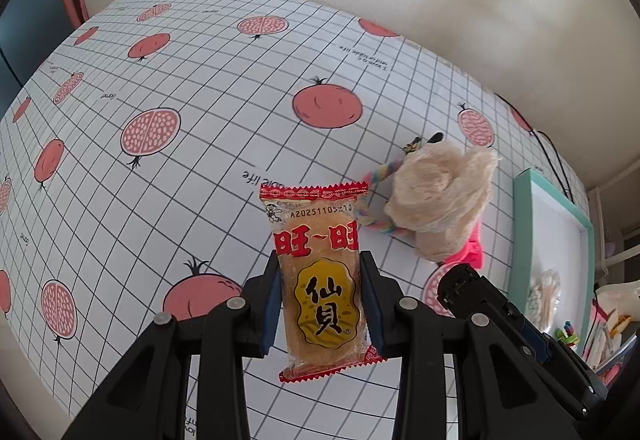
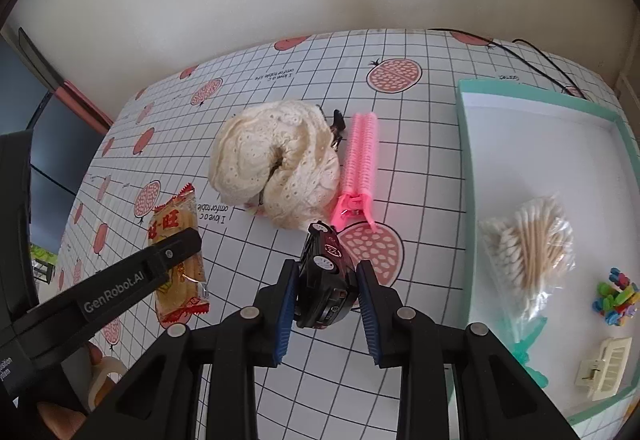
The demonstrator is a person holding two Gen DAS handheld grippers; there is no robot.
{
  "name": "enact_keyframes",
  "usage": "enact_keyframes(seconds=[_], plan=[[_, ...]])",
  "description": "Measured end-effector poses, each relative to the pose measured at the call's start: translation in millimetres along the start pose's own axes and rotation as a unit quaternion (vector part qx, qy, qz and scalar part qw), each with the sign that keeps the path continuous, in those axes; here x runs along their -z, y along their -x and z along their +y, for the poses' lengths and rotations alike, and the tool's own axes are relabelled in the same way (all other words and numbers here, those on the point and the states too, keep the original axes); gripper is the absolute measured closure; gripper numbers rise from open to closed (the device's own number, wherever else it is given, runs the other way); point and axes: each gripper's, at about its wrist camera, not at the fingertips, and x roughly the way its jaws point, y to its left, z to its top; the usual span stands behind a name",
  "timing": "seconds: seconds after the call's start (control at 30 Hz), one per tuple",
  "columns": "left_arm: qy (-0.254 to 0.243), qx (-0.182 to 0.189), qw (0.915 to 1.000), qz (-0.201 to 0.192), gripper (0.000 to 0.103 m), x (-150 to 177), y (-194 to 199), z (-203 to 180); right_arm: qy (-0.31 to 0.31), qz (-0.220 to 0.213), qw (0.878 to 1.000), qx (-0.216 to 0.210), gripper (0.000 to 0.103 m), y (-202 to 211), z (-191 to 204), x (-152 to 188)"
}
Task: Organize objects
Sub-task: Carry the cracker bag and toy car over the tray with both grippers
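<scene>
My left gripper (image 1: 320,304) pinches a rice cracker packet (image 1: 320,280) between its blue pads, the packet standing upright along the fingers with its red crimped ends above and below the grip, held over the pomegranate-print tablecloth (image 1: 180,167). My right gripper (image 2: 326,304) is pressed onto a small black toy car (image 2: 326,280), the pads against its two sides, nose pointing away from me, above the cloth and just short of the pink hair clip (image 2: 358,167). That clip lies on the cloth right beside a cream lace fabric bundle (image 2: 276,159); a small dark clip (image 2: 338,125) peeks out behind the bundle, and from the left wrist view a pastel striped cord (image 1: 380,175) sticks out from under it. To my right sits a mint-rimmed tray (image 2: 466,143) with a white floor, holding a bag of cotton swabs (image 2: 528,248), a cluster of coloured plastic bits (image 2: 616,298) and a cream claw clip (image 2: 604,368). A black cable (image 2: 532,57) runs along the far table edge.
</scene>
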Motion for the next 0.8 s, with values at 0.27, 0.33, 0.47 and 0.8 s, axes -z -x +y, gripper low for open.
enact_keyframes(seconds=[0.27, 0.33, 0.47, 0.8], plan=[[-0.015, 0.018, 0.9994, -0.024, 0.066, 0, 21, -21, -0.014, -0.03, 0.999, 0.006, 0.071, 31, -27, -8], [-0.022, 0.021, 0.9991, -0.029, 0.066, 1, 26, -29, -0.022, -0.034, 0.999, 0.01, 0.072, 38, -38, -10], [-0.034, 0.03, 0.9983, -0.036, 0.066, 5, 33, -46, -0.041, -0.043, 0.998, 0.017, 0.072, 51, -61, -10], [-0.082, 0.054, 0.9945, -0.037, 0.066, 25, 38, -103, -0.086, -0.06, 0.994, 0.039, 0.071, 76, -120, 2]])
